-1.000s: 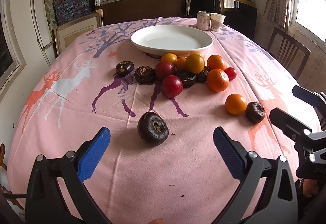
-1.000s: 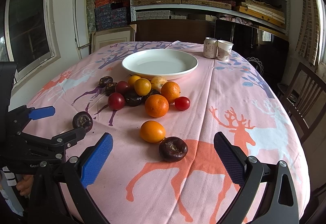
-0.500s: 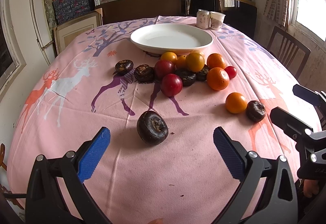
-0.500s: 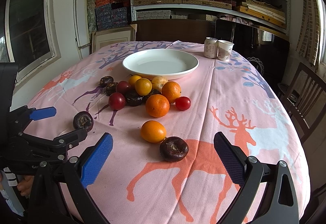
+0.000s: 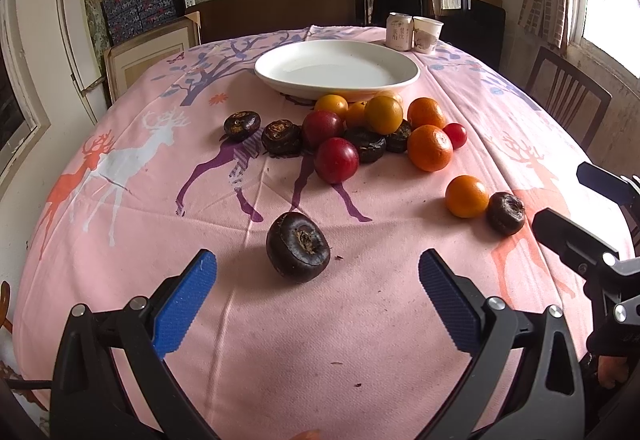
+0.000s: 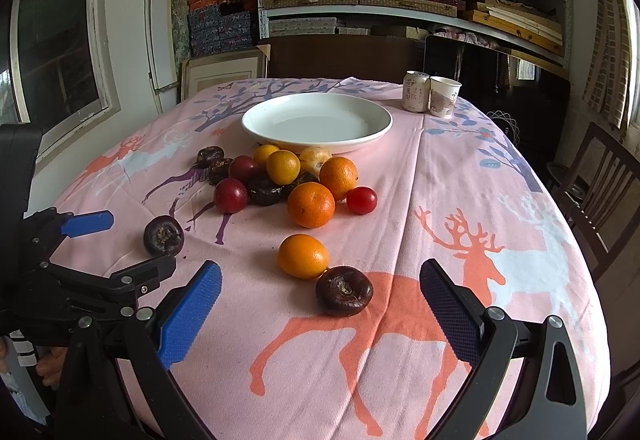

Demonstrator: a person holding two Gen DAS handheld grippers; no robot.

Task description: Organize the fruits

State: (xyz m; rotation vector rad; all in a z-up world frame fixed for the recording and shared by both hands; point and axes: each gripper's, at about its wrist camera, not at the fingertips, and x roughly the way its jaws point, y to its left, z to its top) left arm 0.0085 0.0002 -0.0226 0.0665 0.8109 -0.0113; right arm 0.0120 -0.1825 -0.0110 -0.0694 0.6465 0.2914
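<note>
A round surface (image 6: 460,176) draped in a pink cloth printed with deer carries every piece of fruit, while the wide white plate (image 6: 256,128) at its far side sits bare, so by the look of it the sorting has barely begun and all of the work remains.

Just in front of the plate lies the main pile: oranges (image 6: 311,204), smaller yellow-orange fruits, two dark red plums (image 5: 336,160), a small red tomato (image 6: 361,200) and several dark brown flattened fruits, many touching one another. A can (image 6: 415,91) and a paper cup (image 6: 444,96) stand together beyond the plate, with packed shelves behind.

Three pieces lie apart from the pile, nearer the cameras. A lone orange (image 6: 303,255) touches a dark brown fruit (image 6: 344,291), and the right hand-held gripper (image 6: 320,314) hovers just short of that pair, its blue-padded jaws spread wide and holding nothing. The left hand-held gripper (image 5: 316,302) is likewise released and empty, with another dark fruit (image 5: 298,246) lying on the cloth just ahead of its gaping jaws.

Judging from the line-up, each dark stray looks to be the likely first pick, with the whole pile left to follow.
</note>
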